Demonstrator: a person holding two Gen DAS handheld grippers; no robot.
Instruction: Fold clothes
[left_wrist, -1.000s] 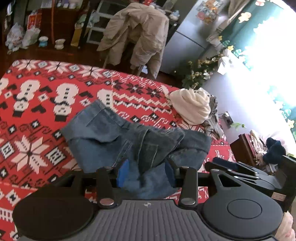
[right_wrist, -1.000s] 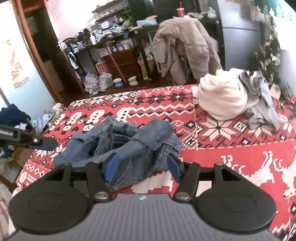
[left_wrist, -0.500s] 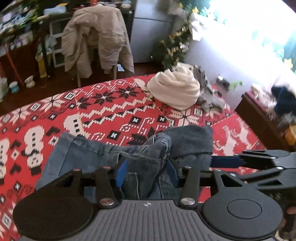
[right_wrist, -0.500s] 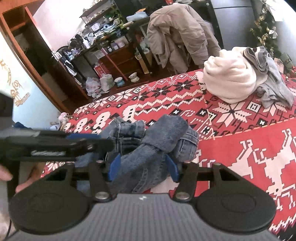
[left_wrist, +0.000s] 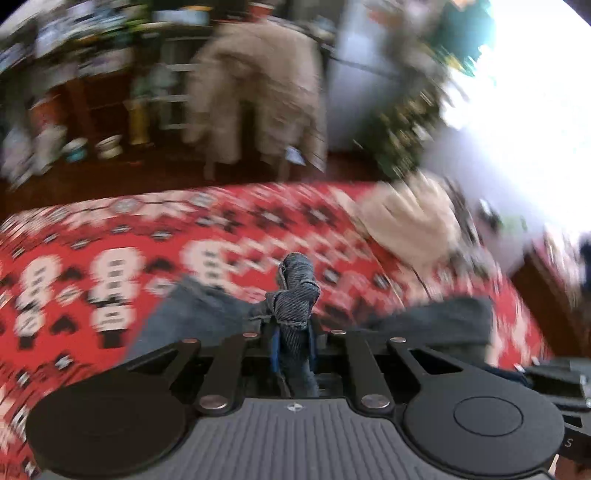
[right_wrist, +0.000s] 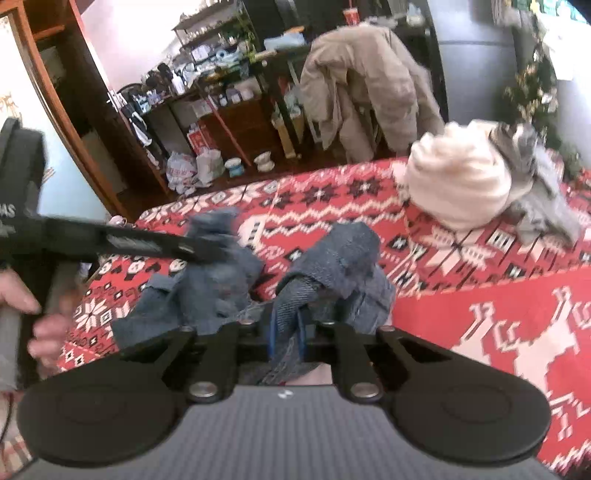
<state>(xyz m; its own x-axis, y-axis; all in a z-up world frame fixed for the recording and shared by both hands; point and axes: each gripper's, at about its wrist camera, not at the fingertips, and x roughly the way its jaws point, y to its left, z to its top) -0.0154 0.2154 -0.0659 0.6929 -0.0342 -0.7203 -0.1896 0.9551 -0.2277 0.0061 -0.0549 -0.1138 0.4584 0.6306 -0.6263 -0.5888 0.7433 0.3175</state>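
We've got both tongs closing on the jeans (right_wrist: 332, 258), denim bunched between the pads on each. Left tongs (left_wrist: 293, 345) pinch a twisted fold that sticks up past the tips; that view is badly blurred. Right tongs (right_wrist: 287, 341) clamp another fold. The jeans lie crumpled on the red patterned bedspread (right_wrist: 480, 295), near its front edge. The left tongs and the hand (right_wrist: 40, 317) holding them show at the left edge of the right wrist view. A cream garment (right_wrist: 458, 184) and a grey one (right_wrist: 535, 199) sit well apart, further back on the bed.
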